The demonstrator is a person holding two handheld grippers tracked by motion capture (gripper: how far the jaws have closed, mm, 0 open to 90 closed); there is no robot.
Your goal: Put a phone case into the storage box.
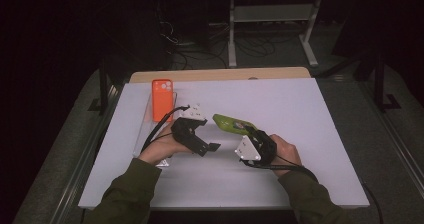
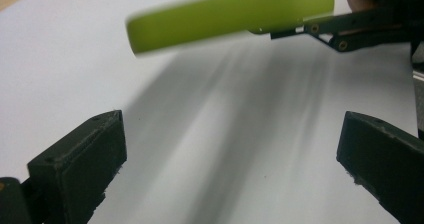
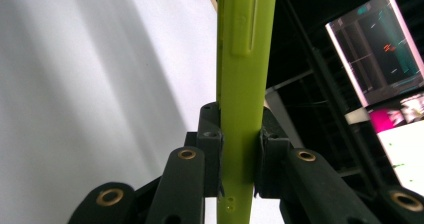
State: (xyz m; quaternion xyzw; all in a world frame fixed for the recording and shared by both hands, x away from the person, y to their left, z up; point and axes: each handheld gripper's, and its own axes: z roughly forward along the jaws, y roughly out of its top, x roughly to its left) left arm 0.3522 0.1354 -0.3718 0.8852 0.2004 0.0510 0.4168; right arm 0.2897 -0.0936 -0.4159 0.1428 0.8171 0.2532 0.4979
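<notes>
A lime-green phone case (image 1: 231, 123) hangs above the white board, clamped edge-on by my right gripper (image 1: 251, 135). In the right gripper view both pads press on the green case (image 3: 244, 84), which rises straight up between them. My left gripper (image 1: 212, 147) sits just left of it, low over the board, jaws wide apart with nothing between them. In the left gripper view my left gripper (image 2: 232, 164) faces bare board, and the green case (image 2: 230, 14) crosses the top, held at its right end by the other gripper's fingers (image 2: 345, 31). An orange phone case (image 1: 162, 99) lies flat at the back left.
The white board (image 1: 300, 109) covers the table, with a wooden strip (image 1: 220, 75) at its far edge. A clear tray-like piece (image 1: 145, 129) lies under and beside the orange case. Dark floor, cables and a stand's legs (image 1: 270, 34) lie beyond.
</notes>
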